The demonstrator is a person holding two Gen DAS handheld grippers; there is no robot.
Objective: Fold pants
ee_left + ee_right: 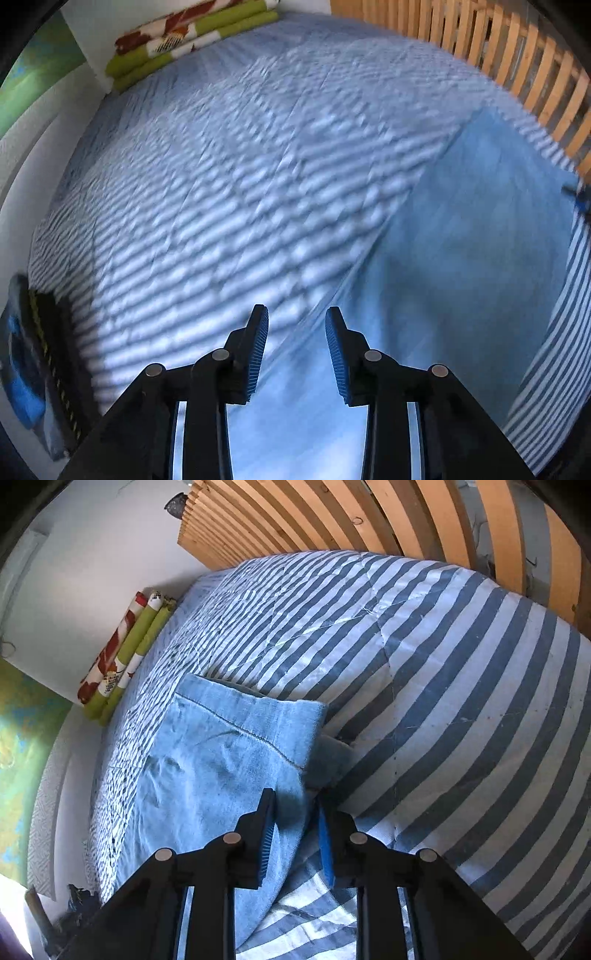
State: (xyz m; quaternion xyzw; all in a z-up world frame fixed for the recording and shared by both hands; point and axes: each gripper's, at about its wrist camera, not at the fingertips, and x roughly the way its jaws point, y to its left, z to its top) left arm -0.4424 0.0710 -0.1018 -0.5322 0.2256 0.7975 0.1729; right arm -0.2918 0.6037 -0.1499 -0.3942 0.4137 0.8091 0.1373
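Note:
Light blue denim pants [221, 775] lie folded on the striped bedspread [443, 701], a stitched hem crossing the top layer. My right gripper [295, 834] is open, its blue pads a modest gap apart, straddling the pants' right edge low over the cloth. In the blurred left wrist view the pants [461, 240] fill the right side. My left gripper [297, 347] stands open above their left edge, where denim meets the bedspread [221, 203], and holds nothing.
A wooden slatted headboard [369, 517] runs along the bed's far side. Rolled green, white and red fabric [122, 653] lies against the white wall at the bed's far left corner. A dark and blue object [33, 350] sits off the bed's left edge.

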